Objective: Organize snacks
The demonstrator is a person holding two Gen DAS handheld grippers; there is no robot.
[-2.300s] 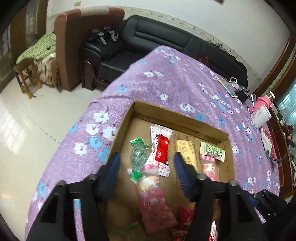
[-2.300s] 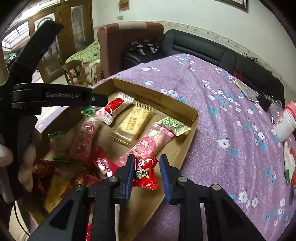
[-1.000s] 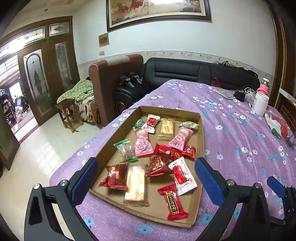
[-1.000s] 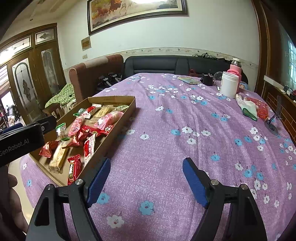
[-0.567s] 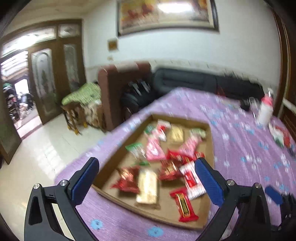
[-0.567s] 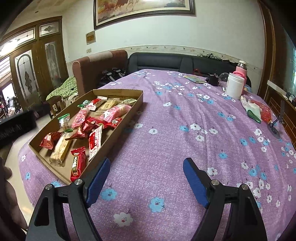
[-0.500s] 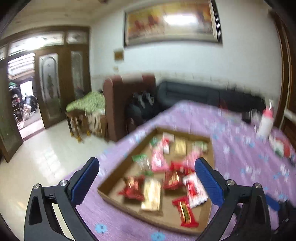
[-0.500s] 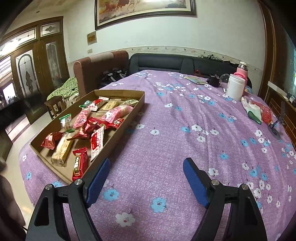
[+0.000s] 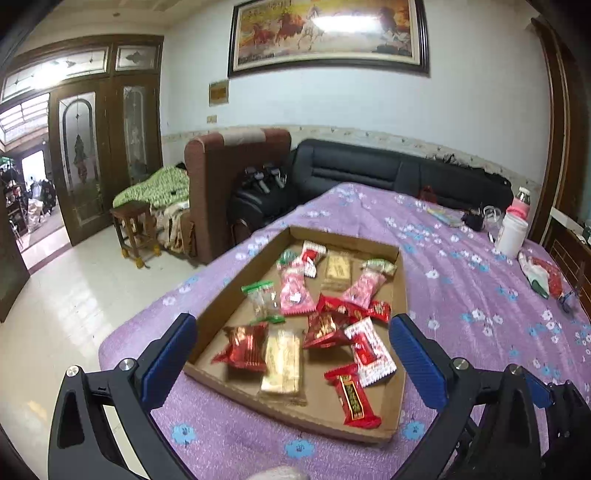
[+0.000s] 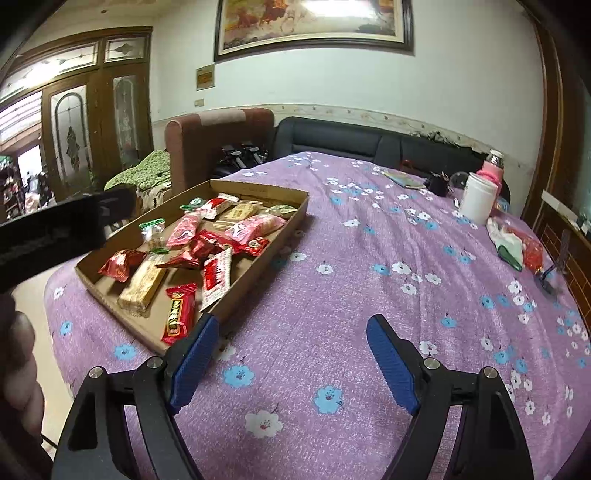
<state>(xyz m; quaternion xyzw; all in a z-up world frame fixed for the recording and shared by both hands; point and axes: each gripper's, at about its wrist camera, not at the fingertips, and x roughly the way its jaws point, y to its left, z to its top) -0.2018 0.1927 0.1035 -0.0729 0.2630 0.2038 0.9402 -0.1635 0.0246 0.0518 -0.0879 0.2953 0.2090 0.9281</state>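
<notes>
The snacks (image 9: 321, 321) lay in a shallow cardboard tray (image 9: 236, 295) near the edge of a table covered in a purple flowered cloth (image 10: 369, 266). They were small sealed packets: red ones (image 9: 352, 395), pink ones (image 9: 291, 290), a red-and-white one (image 9: 369, 350), pale biscuit bars (image 9: 282, 356) and a clear bag with green ends (image 9: 263, 301), several overlapping in the middle of the tray.

Such packets would likely be light and crinkly, with slick film that slides under a fingertip; the biscuit bars looked stiffer and might crack if squeezed hard. A crimped end seam, or the narrow sides of a bar, seemed the safest place to pinch. The tray itself was thin card and would probably shift on the cloth if nudged.

The left gripper (image 9: 291, 350) hung above the near end of the tray, jaws spread wide and holding nothing. The right gripper (image 10: 291, 358) was likewise spread and empty, over bare cloth just beside the tray's near corner.

Farther along the table stood a white jar (image 10: 478, 201) and a pink-capped bottle (image 10: 493, 168). Beyond it were a black sofa (image 9: 369, 171), a brown armchair (image 9: 221, 177), a wooden stool (image 9: 135, 232), glazed wooden doors (image 9: 92, 162) and a framed horse painting (image 9: 328, 33) on the white wall.
</notes>
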